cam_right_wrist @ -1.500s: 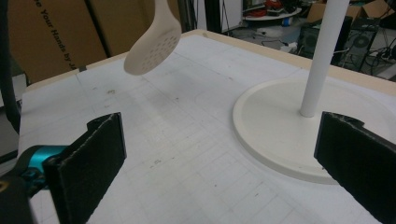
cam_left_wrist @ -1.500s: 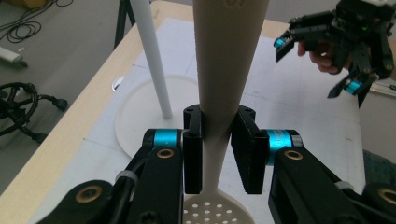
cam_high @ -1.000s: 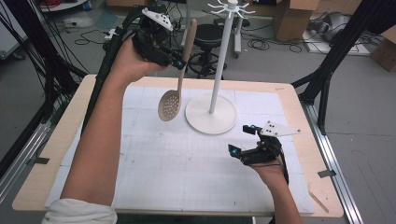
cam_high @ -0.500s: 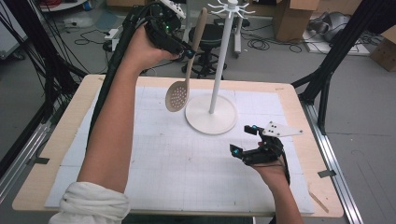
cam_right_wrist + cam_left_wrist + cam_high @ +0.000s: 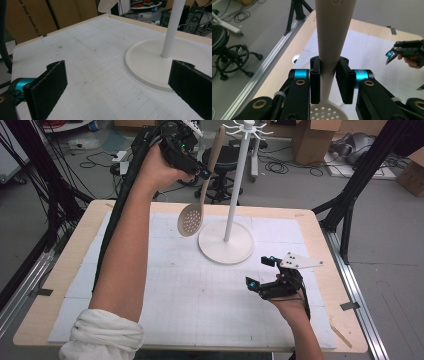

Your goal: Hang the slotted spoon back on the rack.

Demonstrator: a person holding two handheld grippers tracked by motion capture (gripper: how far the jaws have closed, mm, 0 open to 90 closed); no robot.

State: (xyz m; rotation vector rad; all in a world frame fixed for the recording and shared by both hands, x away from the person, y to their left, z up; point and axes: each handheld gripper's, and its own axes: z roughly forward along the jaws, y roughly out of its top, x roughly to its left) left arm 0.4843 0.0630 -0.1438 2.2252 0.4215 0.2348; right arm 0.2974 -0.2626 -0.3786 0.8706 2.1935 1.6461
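Left gripper (image 5: pixel 328 75) jaws clamped on the slotted spoon (image 5: pixel 192 217) handle, mid-shaft; the spoon hangs bowl-down above the table (image 5: pixel 65 265), beside the hook stand (image 5: pixel 235 195). Right gripper (image 5: pixel 267 275) wide open, empty, low near the stand base. Risk: the smooth tapered handle could pivot or slip between the pads during hooking.

**Surroundings of the work table**

Landmark: wooden table (image 5: pixel 65 270), topped with a white gridded mat (image 5: pixel 200 305).
- Black swivel stool (image 5: pixel 222 162) on the floor beyond the table's far edge; also seen in the left gripper view (image 5: pixel 227 53).
- Cardboard boxes (image 5: pixel 312 135) beyond the far right corner.
- Black tripod legs (image 5: pixel 350 205) beside the right edge.
- Loose cables (image 5: pixel 95 160) beyond the far left corner.
- Aluminium rail (image 5: pixel 20 295) along the left edge.
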